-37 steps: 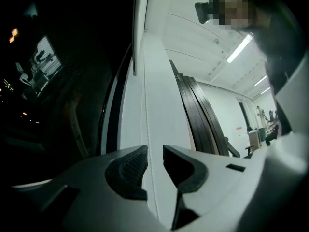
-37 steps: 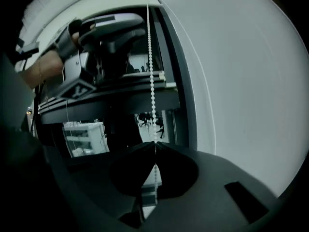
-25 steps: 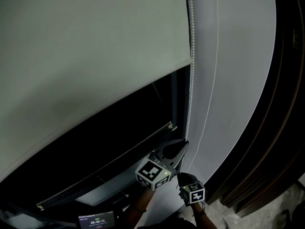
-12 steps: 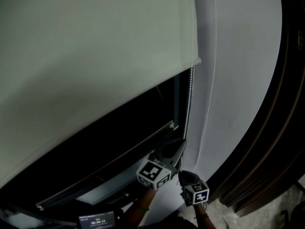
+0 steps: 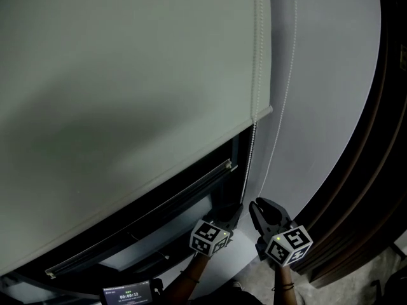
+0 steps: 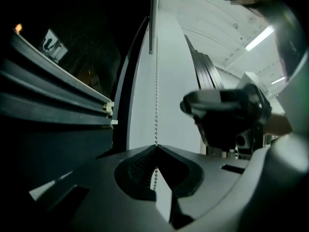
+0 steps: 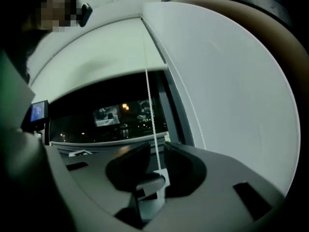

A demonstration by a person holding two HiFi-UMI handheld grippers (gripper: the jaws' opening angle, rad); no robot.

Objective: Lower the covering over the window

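A pale roller blind [image 5: 127, 107] covers most of the dark window [image 5: 191, 176]; its bottom rail slants down to the left from the right corner. A white bead chain [image 5: 248, 164] hangs past that corner down to my left gripper [image 5: 233, 213], which is shut on it; the chain [image 6: 156, 105] runs straight up out of the closed jaws of the left gripper [image 6: 155, 148]. A second strand [image 5: 284, 126] drops beside my right gripper [image 5: 264, 207]. In the right gripper view, a strand [image 7: 149, 105] passes through the gap of the right gripper [image 7: 154, 151], which is open.
A white wall [image 5: 318, 107] stands right of the window, with dark wooden mouldings [image 5: 381, 170] beyond it. A small lit screen [image 5: 127, 293] sits at the bottom edge. The window's lower frame rail [image 5: 159, 205] and the sill [image 5: 146, 250] lie below the blind.
The blind's bottom edge has come down over the glass. My left gripper has sunk a little with the chain. My right gripper has risen and moved right, its jaws now showing apart.
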